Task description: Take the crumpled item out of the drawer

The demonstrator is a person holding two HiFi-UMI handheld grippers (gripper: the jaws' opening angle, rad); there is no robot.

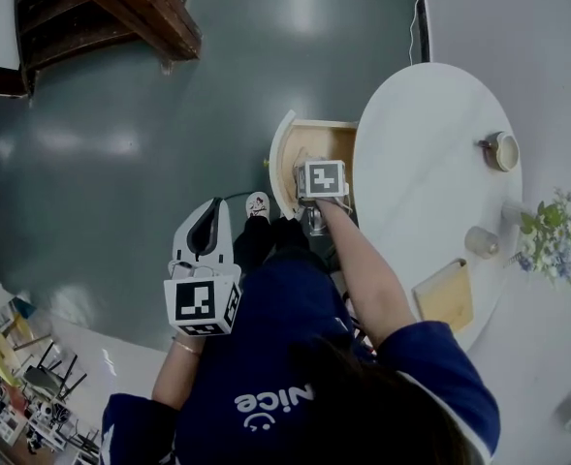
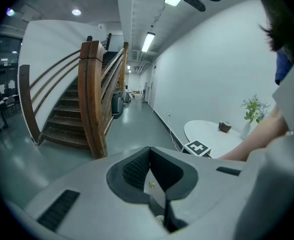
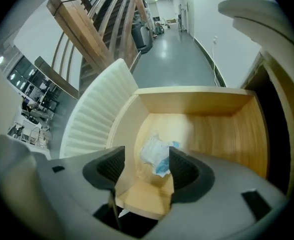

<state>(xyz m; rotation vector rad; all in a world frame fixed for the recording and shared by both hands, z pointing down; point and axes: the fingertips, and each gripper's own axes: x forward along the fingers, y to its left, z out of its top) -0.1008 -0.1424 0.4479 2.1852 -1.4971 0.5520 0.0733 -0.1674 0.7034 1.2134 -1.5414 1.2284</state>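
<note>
step: reach-in, your right gripper (image 3: pixel 146 165) hangs over the open drawer (image 3: pixel 221 129), jaws wide apart | crumpled item (image 3: pixel 155 153): on the drawer floor, framed by those jaws, not grabbed yet | left gripper (image 2: pixel 149 170): jaws together, empty | next: go lower, then squeeze

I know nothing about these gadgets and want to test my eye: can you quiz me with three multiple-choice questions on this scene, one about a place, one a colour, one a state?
1. Where does the crumpled item lie?
A. On the tabletop.
B. In the open drawer.
C. On the floor.

2. What colour is it?
A. Red.
B. Black.
C. White with some blue.

3. How do the jaws of the left gripper stand?
A. Together.
B. Wide apart.
C. Clamped on a cup.

Answers: B, it rests on the drawer's wooden bottom; C, plain in the right gripper view; A, its own view shows them meeting, nothing between.
</note>
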